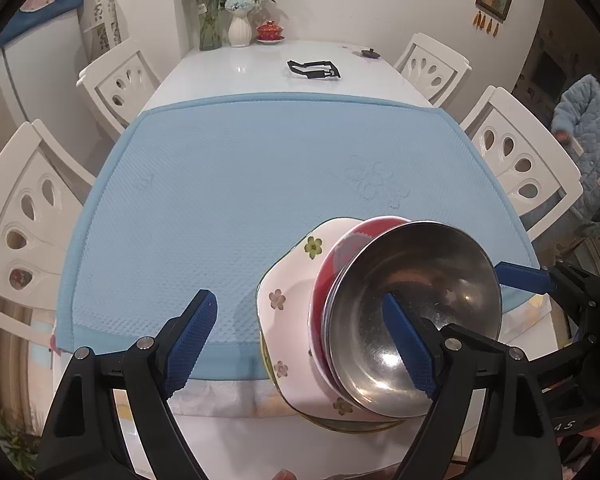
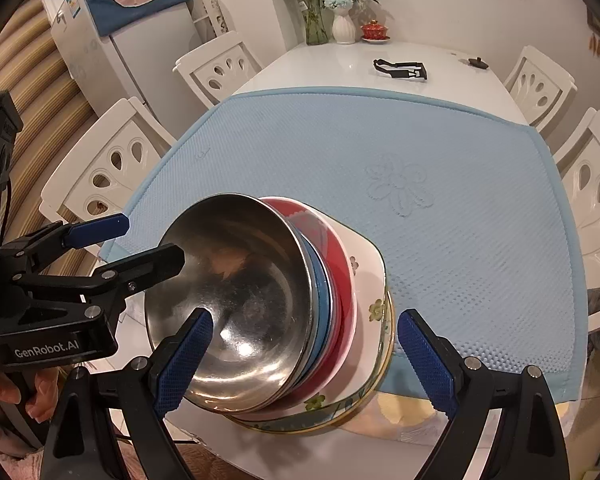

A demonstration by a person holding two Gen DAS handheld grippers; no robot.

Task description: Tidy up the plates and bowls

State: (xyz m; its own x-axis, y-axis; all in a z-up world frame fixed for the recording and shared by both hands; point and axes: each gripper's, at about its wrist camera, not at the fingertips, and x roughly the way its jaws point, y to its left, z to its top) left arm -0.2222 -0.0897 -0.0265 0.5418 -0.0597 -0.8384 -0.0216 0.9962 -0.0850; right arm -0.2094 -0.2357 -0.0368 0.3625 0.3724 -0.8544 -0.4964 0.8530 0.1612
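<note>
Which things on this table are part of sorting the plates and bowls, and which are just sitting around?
Part of the job:
- steel bowl, top of the stack
- blue bowl under it
- red bowl
- flowered plate
- gold-rimmed plate at the bottom

Just lying about:
- black strap
- white vase
- glass vase
- red lidded cup
- small dark lid

"GenRobot.AI" is printed on the left gripper [image 2: 152, 240] body.
</note>
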